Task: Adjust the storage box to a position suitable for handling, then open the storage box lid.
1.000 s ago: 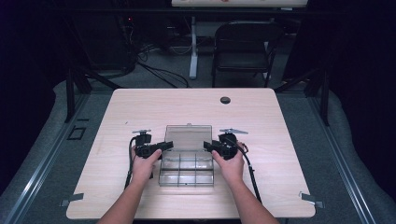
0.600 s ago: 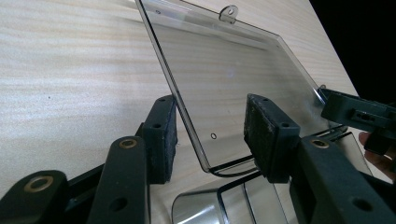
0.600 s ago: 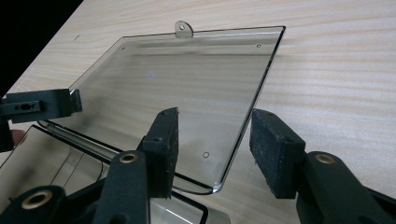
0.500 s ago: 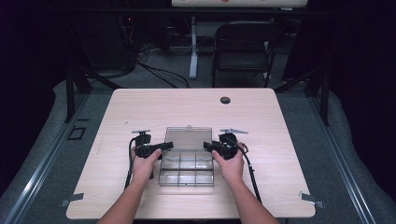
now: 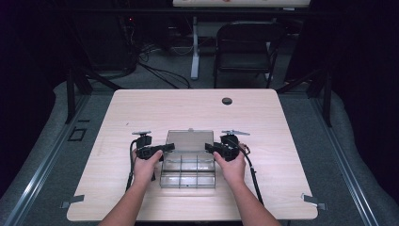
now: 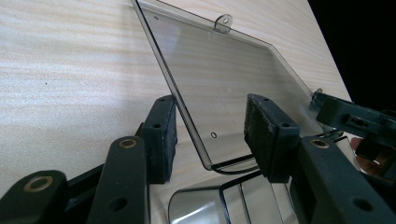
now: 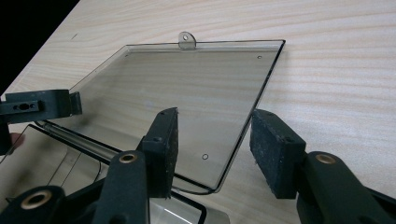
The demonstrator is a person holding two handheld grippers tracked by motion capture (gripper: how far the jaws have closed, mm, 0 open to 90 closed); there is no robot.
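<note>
Left hand-held gripper [image 6: 210, 135] spread wide, straddling the left edge of the clear lid [image 6: 224, 79] without pinching; clear box [image 5: 188, 170] centred on the counter [image 5: 141, 108], lid lying open behind it; right hand-held gripper [image 7: 212, 142] likewise spread across the lid's right edge; box compartments cut off, contents indiscernible.

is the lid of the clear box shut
No, the lid is swung open and lies back toward the table behind the clear box.
</note>
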